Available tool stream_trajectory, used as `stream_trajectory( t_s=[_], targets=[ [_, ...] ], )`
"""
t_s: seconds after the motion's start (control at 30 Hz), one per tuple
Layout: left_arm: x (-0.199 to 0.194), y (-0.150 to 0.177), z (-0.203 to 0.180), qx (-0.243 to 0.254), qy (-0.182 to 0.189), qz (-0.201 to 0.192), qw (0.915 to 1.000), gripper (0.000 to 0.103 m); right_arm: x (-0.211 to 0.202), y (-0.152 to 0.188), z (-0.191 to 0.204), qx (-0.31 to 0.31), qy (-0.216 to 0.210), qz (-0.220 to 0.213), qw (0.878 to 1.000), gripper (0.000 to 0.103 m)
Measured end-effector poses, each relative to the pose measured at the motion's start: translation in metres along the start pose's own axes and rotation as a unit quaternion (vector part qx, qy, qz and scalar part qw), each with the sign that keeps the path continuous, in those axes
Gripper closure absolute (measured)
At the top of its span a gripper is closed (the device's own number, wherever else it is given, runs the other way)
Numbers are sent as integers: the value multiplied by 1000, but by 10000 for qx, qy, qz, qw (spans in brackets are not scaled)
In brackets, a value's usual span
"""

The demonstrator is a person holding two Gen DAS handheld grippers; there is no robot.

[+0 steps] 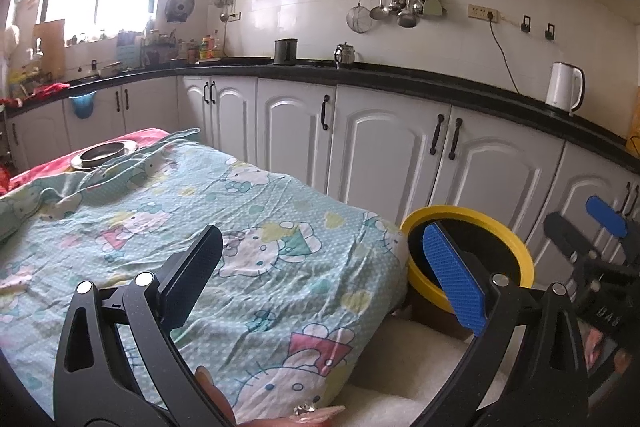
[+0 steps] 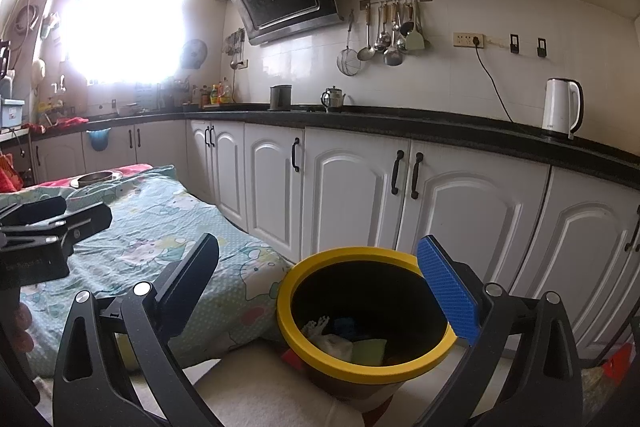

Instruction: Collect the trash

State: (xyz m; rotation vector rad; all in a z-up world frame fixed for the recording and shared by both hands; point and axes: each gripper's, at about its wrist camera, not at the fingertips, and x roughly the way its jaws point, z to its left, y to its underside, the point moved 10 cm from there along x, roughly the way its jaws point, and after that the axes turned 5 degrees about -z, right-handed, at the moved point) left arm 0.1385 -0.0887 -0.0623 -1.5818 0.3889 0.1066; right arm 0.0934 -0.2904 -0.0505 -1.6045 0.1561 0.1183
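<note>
A black trash bin with a yellow rim stands on the floor beside the table; it shows in the left wrist view too. Inside it lie crumpled white paper, a green piece and something blue. My right gripper is open and empty, held just above the bin's mouth. My left gripper is open and empty over the table's right edge. The right gripper also shows in the left wrist view, and the left gripper in the right wrist view.
The table is covered with a teal cartoon-print cloth. A metal dish sits at its far end. White cabinets under a black counter run behind. A white kettle stands on the counter.
</note>
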Motion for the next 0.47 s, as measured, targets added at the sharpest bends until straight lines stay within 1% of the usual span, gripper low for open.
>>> stream_trajectory(
  t_s=[0.07, 0.1, 0.17, 0.23, 0.3, 0.33, 0.37, 0.4, 0.43, 0.47],
  targets=[
    [1, 1, 4, -70, 9, 71, 9999, 11, 1, -3, -2, 22, 7, -2, 10000, 6],
    [1, 1, 9, -153, 9, 114, 9998, 11, 3, -4, -2, 66, -16, 67, 10000, 6],
    [0, 0, 24, -346, -22, 201, 9992, 11, 11, -9, 2, 116, -169, 211, 9996, 6],
    [-4, -1, 57, -626, -219, 375, 9971, 11, 19, -21, 16, 143, -404, 243, 9988, 6],
    [-13, 1, 103, -847, -604, 468, 9935, 11, 26, -31, 40, 71, -692, 242, 9973, 6],
    [-22, 2, 139, -994, -939, 497, 9894, 11, 30, -37, 64, 12, -947, 230, 9952, 6],
    [-29, 5, 164, -1099, -1182, 526, 9855, 11, 34, -42, 95, -43, -1334, 284, 9906, 6],
    [-42, 9, 205, -1215, -1616, 610, 9774, 11, 39, -45, 132, -93, -1728, 379, 9842, 6],
    [-56, 15, 244, -1293, -2068, 675, 9674, 11, 42, -45, 169, -144, -2087, 503, 9766, 6],
    [-77, 26, 294, -1415, -2646, 767, 9508, 11, 43, -44, 205, -214, -2406, 630, 9683, 6]
  ],
)
